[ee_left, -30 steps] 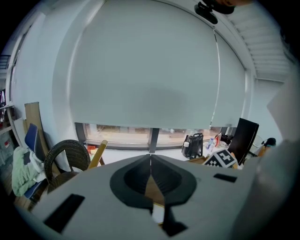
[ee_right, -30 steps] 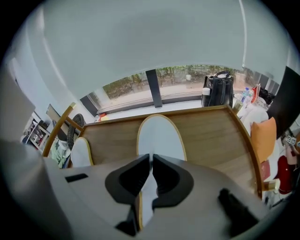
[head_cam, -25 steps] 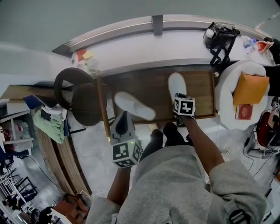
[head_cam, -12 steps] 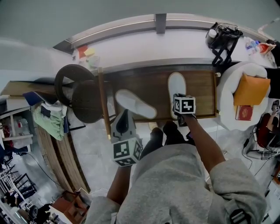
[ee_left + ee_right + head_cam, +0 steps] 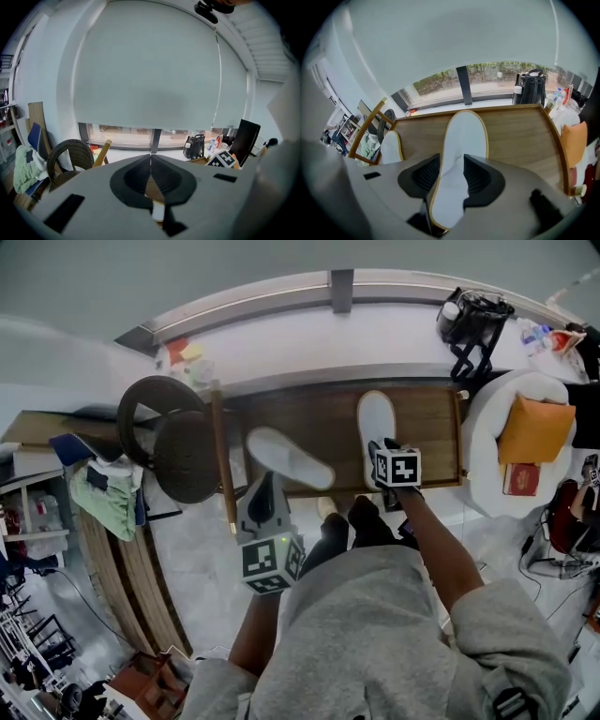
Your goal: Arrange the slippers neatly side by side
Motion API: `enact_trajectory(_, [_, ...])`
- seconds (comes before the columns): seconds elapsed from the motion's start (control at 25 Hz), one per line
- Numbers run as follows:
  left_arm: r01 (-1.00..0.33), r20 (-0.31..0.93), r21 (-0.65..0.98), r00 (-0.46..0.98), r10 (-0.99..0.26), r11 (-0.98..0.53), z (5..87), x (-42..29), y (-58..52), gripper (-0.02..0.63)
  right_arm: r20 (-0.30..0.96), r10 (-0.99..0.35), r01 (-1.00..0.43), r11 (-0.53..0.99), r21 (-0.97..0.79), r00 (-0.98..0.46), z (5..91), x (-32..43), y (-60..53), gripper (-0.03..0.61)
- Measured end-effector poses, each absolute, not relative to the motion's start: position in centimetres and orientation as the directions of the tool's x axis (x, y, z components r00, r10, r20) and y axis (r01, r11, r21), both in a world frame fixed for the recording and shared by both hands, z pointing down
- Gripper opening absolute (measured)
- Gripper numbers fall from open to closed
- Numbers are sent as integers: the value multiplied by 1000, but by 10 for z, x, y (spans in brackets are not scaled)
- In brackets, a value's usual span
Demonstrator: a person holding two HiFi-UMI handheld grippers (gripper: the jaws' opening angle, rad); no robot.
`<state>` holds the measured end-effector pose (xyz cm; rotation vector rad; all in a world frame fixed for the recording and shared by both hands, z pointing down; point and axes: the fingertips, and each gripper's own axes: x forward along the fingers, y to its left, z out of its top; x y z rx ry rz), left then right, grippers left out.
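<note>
Right gripper view has my right tongs [image 5: 452,171] spread, the jaws having just opened, with the heel of the right slipper [image 5: 461,140] lying loose between them on the wooden tabletop [image 5: 515,136]. I judge it let go because it now sits square, toe toward the far window side. The left slipper [image 5: 391,147] lies well apart to the left; the head view shows it skewed on a diagonal, so the pair is not yet side by side. My left tongs [image 5: 151,161] are pressed together on nothing, poised at the near edge beside that skewed slipper, probably to straighten it.
</note>
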<state>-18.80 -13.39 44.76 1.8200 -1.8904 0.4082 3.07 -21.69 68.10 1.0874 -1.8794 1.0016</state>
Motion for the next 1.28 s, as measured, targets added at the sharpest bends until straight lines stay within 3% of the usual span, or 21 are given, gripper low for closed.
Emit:
enact_trajectory(0.24, [-992, 519, 107, -4, -855, 70, 448, -186, -123, 15, 827, -390, -886, 391, -249, -405, 663, 31, -211, 153])
enact_trajectory(0.56, [-988, 514, 109, -37, -857, 109, 446, -191, -104, 15, 743, -443, -797, 570, -199, -503, 617, 7, -198, 153])
enact_trajectory(0.8, [-980, 501, 111, -88, -861, 165, 438, -201, -91, 15, 688, -408, -688, 701, -185, -601, 594, -41, -190, 153])
enact_trajectory(1.28, [-936, 508, 80, -257, -822, 342, 436, -253, -50, 15, 679, -268, -543, 808, -228, -683, 602, -110, -181, 153])
